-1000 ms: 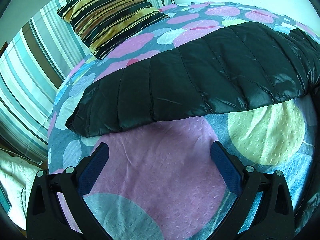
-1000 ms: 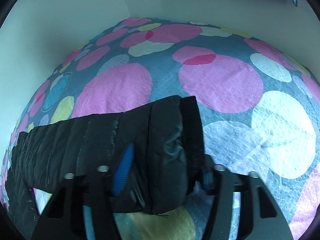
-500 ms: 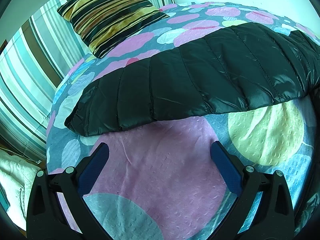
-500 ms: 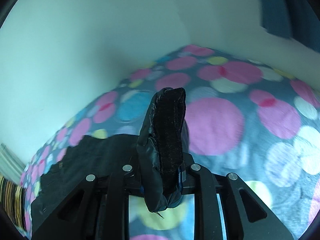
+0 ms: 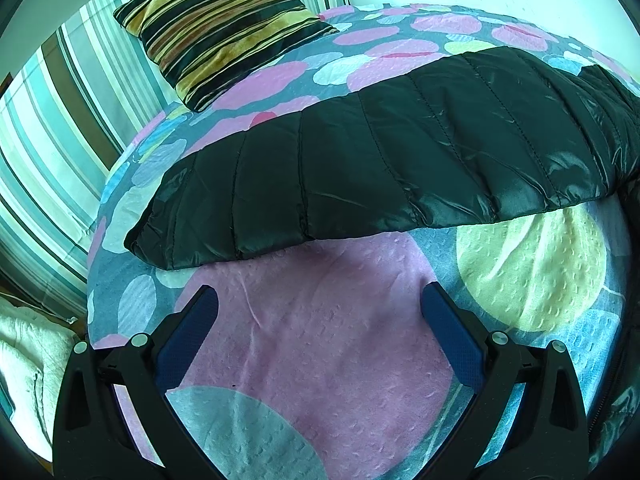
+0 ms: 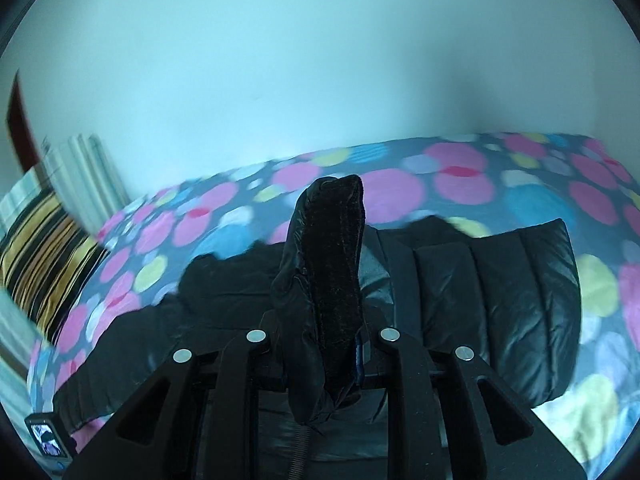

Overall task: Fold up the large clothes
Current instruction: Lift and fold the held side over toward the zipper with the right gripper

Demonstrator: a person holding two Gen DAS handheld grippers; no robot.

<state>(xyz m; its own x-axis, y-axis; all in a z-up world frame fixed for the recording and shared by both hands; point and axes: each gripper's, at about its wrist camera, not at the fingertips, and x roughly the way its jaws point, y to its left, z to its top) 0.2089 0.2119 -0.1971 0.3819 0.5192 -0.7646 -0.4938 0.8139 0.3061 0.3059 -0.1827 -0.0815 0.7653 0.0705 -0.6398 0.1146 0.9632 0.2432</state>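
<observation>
A black quilted puffer jacket lies spread across the bed with the dotted bedspread. My left gripper is open and empty, held low over the bedspread just in front of the jacket's near edge. My right gripper is shut on a folded edge of the jacket, which stands up between the jaws, lifted above the rest of the jacket lying on the bed.
A striped cushion leans at the head of the bed; it also shows in the right wrist view. A striped curtain hangs at the left. A white towel lies beside the bed. A pale wall stands behind the bed.
My right gripper has closed on the jacket edge, lifted it off the bed and swung it left toward the cushion side. My left gripper has stayed still and open.
</observation>
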